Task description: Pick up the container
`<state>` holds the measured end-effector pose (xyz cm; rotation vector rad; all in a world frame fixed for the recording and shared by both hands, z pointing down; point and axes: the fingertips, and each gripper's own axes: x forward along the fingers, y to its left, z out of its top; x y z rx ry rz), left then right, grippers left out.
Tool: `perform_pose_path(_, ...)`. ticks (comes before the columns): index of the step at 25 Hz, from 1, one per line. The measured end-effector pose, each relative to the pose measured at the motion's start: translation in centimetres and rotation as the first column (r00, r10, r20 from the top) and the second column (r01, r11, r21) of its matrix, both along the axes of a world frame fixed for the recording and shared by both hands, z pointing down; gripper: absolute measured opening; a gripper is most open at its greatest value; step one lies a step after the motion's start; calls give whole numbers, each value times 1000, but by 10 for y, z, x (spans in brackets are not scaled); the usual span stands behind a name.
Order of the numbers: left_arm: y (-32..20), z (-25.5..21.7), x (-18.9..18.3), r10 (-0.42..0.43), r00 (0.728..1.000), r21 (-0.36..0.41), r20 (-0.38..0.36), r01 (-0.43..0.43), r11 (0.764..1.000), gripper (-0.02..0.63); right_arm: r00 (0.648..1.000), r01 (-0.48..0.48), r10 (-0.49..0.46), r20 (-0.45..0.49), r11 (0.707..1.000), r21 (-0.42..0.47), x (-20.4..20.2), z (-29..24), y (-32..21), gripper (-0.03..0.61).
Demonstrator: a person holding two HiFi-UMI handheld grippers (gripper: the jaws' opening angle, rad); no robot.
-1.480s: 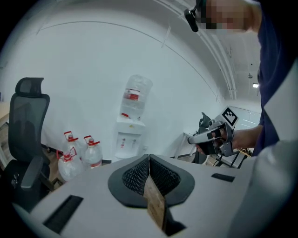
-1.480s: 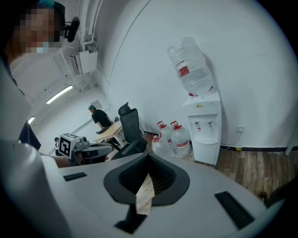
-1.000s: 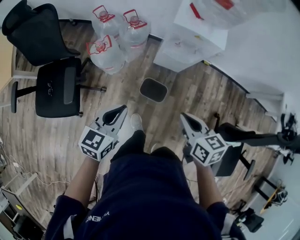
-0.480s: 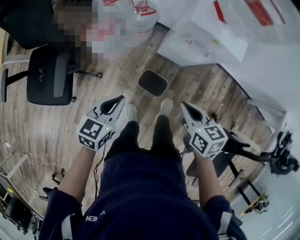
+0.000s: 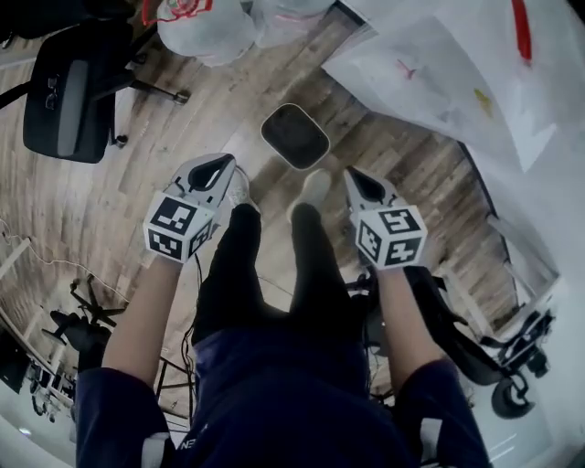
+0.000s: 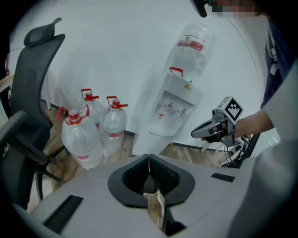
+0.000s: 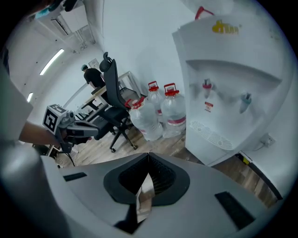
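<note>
Head view: the container [image 5: 294,136], a dark rounded-rectangular bin, sits upright on the wood floor [image 5: 137,210] at 12 o'clock from the person, just ahead of the two shoes [image 5: 313,189]. We see the left gripper [image 5: 222,164] held in the air with the container at about 2 o'clock from its tips, near but clearly apart. The right gripper [image 5: 355,178] has the container at about 10 o'clock from its tips, also apart. So the container lies between the two grippers and a bit ahead of them, touched by neither. In the left gripper view the jaws are pressed fully together with nothing between them, and the right gripper view shows the same: jaws together, empty. Both grippers point forward over the floor at roughly the same height. In the head view, water jugs [image 5: 206,27] stand at 11 o'clock from the container, an office chair [image 5: 69,87] at 9 to 10 o'clock near the frame's left edge, and a white water dispenser [image 5: 439,73] at 2 o'clock. In the left gripper view three jugs stand clustered just left of the dispenser base, against the white wall.
</note>
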<state>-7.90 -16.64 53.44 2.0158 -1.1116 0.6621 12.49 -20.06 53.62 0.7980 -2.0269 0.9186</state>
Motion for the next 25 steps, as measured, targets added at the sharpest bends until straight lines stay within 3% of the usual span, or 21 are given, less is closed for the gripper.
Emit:
perform_pose_path(11, 9, 226, 7, 27, 1000, -163, 15, -25, 986, 37, 985, 93, -106, -139, 991, -98, 22, 233, 9, 17)
perform_pose_path(15, 10, 306, 10, 46, 999, -225, 16, -41, 974, 89, 978, 94, -118, -174, 985, -142, 32, 309, 15, 18)
perform_pose_path(16, 11, 326, 13, 51, 999, -246, 10, -47, 968, 108, 975, 95, -123, -185, 983, -155, 36, 328, 16, 39)
perform_pose_path(18, 12, 364, 19, 67, 998, -291, 1, -64, 955, 148, 968, 101, -139, -211, 978, -182, 44, 366, 17, 140)
perform_pose_path(25, 10, 469, 32, 55, 998, -406, 39, -34, 913, 227, 946, 96, -167, -278, 963, -250, 63, 472, 25, 199)
